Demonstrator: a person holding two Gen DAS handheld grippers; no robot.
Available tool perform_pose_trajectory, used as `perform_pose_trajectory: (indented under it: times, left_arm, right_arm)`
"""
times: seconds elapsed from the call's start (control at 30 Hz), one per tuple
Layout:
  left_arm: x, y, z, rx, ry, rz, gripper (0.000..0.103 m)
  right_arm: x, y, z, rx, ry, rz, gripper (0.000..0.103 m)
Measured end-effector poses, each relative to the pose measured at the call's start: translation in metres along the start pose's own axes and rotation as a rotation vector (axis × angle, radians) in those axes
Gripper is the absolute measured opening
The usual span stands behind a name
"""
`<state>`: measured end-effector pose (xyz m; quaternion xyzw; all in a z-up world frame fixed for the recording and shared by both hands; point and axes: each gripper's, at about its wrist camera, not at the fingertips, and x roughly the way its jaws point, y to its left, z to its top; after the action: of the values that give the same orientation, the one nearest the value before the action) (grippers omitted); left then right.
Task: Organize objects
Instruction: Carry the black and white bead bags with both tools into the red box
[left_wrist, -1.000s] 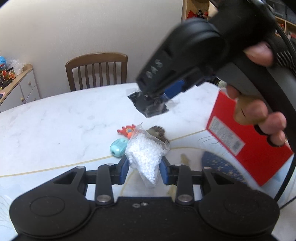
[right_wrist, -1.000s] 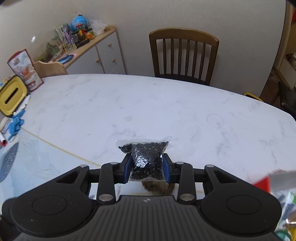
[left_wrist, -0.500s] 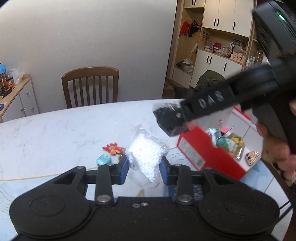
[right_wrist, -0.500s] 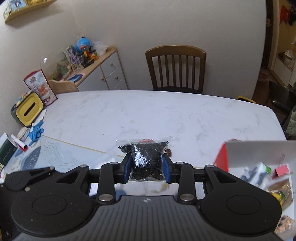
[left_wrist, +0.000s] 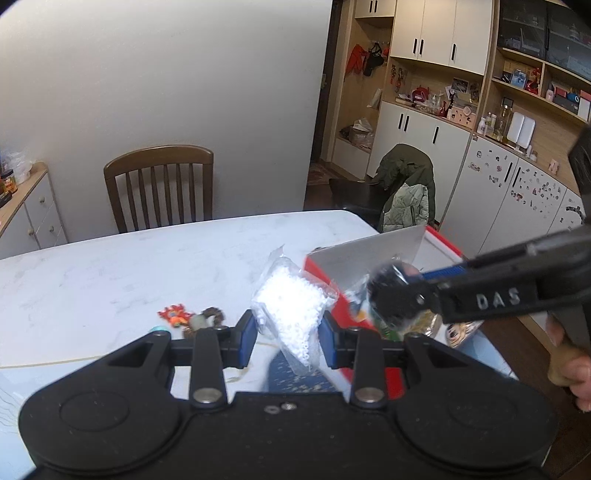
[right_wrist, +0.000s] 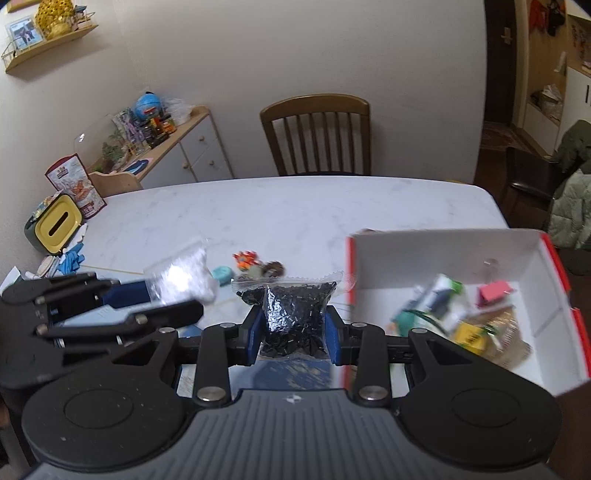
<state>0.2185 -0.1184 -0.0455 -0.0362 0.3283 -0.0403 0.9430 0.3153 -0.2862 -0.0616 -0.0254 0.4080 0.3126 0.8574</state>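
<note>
The left gripper (left_wrist: 287, 341) is clamped on a bag of white beads (left_wrist: 291, 306), held just left of the red box (right_wrist: 443, 295). The right gripper (right_wrist: 293, 341) is clamped on a bag of black beads (right_wrist: 291, 314), raised at the box's left edge. Since 1 second ago, both bags have been carried from above the table (right_wrist: 295, 214) toward the box. 3 small toys (right_wrist: 255, 266) lie on the table beyond.
</note>
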Motion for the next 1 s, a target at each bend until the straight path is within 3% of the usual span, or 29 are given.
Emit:
perform_pose_trajectory:
  times: [0.53, 1.0]
  left_arm:
    - [0.063, -0.096, 0.021, 0.026, 0.089, -0.039, 0.034]
    - [0.140, -0.139, 0.054, 0.056, 0.166, -0.017, 0.034]
  right_arm:
    - [-0.032, -0.122, -0.027, 0.056, 0.018, -0.053, 0.034]
    - [0.001, -0.198, -0.029, 0.048, 0.076, -0.116, 0.034]
